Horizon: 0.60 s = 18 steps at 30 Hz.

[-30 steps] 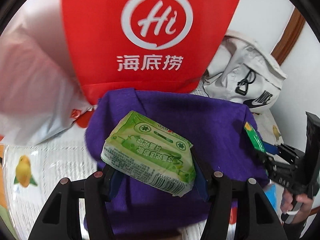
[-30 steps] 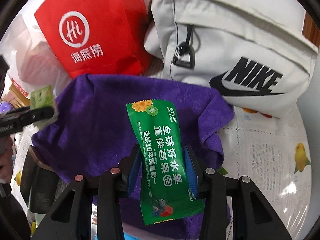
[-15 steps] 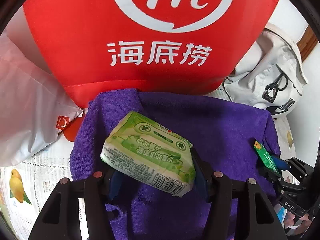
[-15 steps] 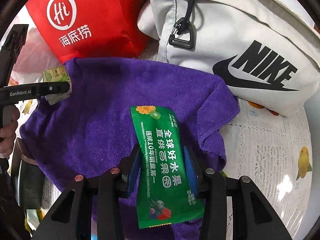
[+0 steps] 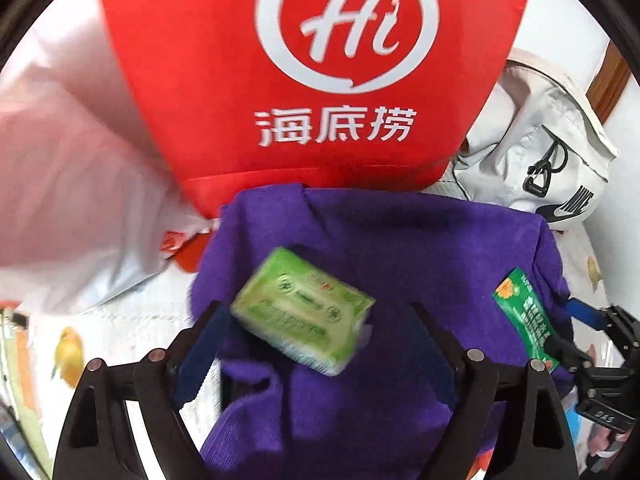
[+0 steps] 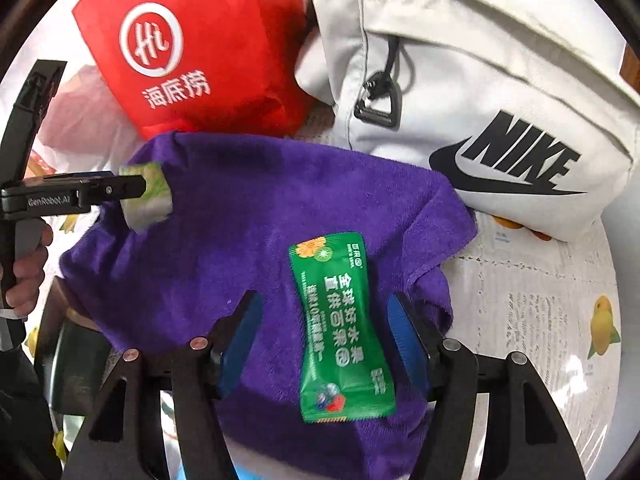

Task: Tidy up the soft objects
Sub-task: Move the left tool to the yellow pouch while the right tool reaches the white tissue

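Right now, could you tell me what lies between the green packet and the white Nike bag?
Only purple towel, in the right wrist view.

Light-green tissue pack (image 5: 304,312) tilted, dark-green sachet (image 6: 344,328) lengthwise, both over purple towel (image 6: 240,232).

The towel (image 6: 256,240) is plain purple. The tissue pack (image 5: 302,312) is light green, the sachet (image 6: 344,328) dark green with white lettering. The bag (image 5: 320,80) is red with a white logo; the backpack (image 6: 500,92) off-white with a black logo. Each claw (image 6: 324,344) has blue pads.
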Each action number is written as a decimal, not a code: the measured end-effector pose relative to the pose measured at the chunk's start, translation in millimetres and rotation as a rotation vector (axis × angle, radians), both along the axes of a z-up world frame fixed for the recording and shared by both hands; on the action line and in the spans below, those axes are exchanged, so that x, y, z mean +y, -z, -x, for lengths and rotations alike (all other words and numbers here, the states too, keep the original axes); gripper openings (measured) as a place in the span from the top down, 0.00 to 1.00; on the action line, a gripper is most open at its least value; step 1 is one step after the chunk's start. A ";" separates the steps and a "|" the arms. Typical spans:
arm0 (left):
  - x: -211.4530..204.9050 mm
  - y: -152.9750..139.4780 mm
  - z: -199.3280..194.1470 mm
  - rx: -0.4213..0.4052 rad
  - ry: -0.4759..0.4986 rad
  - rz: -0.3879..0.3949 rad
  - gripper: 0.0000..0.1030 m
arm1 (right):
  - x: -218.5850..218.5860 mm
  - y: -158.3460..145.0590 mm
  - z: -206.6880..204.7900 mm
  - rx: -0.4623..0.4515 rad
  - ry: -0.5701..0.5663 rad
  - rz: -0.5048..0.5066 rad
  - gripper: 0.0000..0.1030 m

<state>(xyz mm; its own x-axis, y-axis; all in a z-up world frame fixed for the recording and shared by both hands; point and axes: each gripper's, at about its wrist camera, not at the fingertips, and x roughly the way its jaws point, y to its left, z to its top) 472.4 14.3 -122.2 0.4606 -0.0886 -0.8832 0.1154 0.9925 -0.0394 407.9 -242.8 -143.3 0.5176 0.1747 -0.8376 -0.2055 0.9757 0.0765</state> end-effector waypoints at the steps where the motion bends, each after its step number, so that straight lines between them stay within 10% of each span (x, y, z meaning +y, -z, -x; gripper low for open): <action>1: 1.3 -4.3 8.0 -0.017 -0.001 -0.008 0.15 | 0.0 -3.2 3.6 -0.005 -0.001 0.000 0.37; 11: 12.7 -69.8 108.9 -0.246 0.016 0.079 0.15 | 17.8 -39.9 72.9 -0.122 -0.020 0.000 0.37; 18: 16.3 -81.9 172.0 -0.247 -0.023 0.045 0.15 | 27.5 -48.9 138.3 -0.172 -0.026 -0.052 0.37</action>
<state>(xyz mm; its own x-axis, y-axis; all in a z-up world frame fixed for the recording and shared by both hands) 300.3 30.6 -40.2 0.6640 -0.1127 -0.7392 0.1047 0.9929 -0.0573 269.6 -215.3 -94.4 0.6474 0.2310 -0.7263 -0.2453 0.9654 0.0884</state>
